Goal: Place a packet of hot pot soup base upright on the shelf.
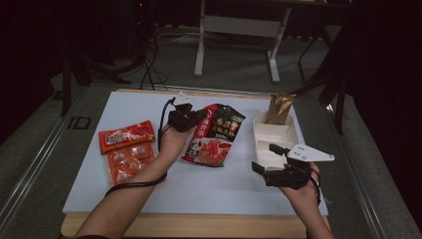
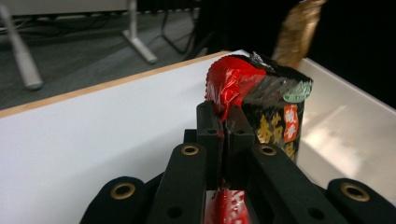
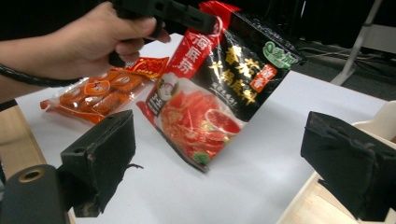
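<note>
My left claw (image 1: 191, 115) pinches only the sauce pouch (image 1: 215, 134) corner; it may slip before my right claw (image 1: 276, 167), gaping, helps

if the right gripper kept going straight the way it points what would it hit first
Probably the black and red sauce packet that the left gripper holds up by its top corner. It sits between the right gripper's open jaws in the right gripper view, though depth is unclear.

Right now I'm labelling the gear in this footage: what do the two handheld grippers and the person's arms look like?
Both grippers are black. The left gripper has narrow jaws on arms with brass-ringed holes, a small pale plate on top and a black cable trailing along the forearm. The right gripper has thick, blocky pads and a grey three-cornered plate. The forearms are bare, no sleeves visible.
</note>
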### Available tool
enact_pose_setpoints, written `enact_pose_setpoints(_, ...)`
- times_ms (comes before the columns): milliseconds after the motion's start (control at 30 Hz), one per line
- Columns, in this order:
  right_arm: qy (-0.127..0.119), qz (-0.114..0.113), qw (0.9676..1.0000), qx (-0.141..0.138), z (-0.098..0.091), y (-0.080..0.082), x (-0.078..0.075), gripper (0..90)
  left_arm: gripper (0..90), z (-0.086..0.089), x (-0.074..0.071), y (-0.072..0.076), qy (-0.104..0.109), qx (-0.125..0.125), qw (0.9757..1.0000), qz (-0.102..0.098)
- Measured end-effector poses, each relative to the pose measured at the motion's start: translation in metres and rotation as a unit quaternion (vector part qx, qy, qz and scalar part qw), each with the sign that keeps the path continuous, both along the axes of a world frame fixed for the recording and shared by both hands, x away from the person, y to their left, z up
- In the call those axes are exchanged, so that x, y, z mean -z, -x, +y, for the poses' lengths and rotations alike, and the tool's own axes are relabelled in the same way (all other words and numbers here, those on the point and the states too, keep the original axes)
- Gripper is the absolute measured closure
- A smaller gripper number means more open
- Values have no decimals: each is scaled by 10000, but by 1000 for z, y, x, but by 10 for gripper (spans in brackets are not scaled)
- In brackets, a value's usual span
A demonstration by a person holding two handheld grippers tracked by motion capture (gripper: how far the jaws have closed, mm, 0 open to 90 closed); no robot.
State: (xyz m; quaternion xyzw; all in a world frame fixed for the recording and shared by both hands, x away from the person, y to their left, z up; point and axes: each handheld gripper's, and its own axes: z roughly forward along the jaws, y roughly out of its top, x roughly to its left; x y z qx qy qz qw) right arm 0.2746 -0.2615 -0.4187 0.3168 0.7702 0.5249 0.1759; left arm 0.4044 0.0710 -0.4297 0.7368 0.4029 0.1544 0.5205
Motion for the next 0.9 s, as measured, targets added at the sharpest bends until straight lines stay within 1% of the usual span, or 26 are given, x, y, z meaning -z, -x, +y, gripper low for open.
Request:
enact_pose_setpoints(33,21,12,10000,5,0,0,0,131,878,1,-4,4,30,65,10000,-39)
enact_pose_setpoints(67,18,33,10000,58,-1,-1,-1,138,878,3,-5,5,56,83,9999,-58)
enact_pose_setpoints(100,4,28,10000,53,-1,-1,-1,145,878,5,-7,7,109,162,9998,-66)
enact_pose_setpoints(167,53,1,9999,87,-1,-2,-3,160,877,8,-10,9,196,268,9994,-83)
enact_pose_setpoints(233,-4,31,10000,65,-1,-5,-5,181,877,11,-12,13,274,391,9988,-133)
enact_pose_setpoints(300,-13,13,9999,99,-1,-7,-8,196,876,13,-14,19,387,522,9977,-204)
enact_pose_setpoints(333,-30,19,10000,91,-1,-8,-10,221,877,13,-16,21,377,558,9974,-239)
enact_pose_setpoints(400,9,14,9999,105,1,-10,-12,236,877,13,-17,24,456,675,9964,-236)
enact_pose_setpoints(433,37,4,9999,102,3,-12,-14,244,877,13,-18,26,431,703,9963,-252)
enact_pose_setpoints(500,51,4,10000,79,6,-15,-15,249,877,13,-18,29,528,778,9953,-242)
enact_pose_setpoints(533,43,23,10000,77,8,-16,-16,255,877,14,-18,31,542,810,9949,-260)
enact_pose_setpoints(667,-16,54,10000,73,13,-23,-16,267,876,15,-16,36,774,967,9920,-241)
enact_pose_setpoints(700,-33,70,9999,74,14,-25,-16,273,876,15,-15,37,862,963,9913,-232)
enact_pose_setpoints(733,-48,96,9999,61,15,-27,-17,290,876,15,-15,37,962,1018,9900,-196)
enact_pose_setpoints(833,-136,149,9998,49,18,-32,-18,321,876,14,-16,40,1136,1104,9871,-243)
enact_pose_setpoints(900,-193,151,9997,77,19,-35,-20,346,876,13,-18,43,1221,1134,9856,-281)
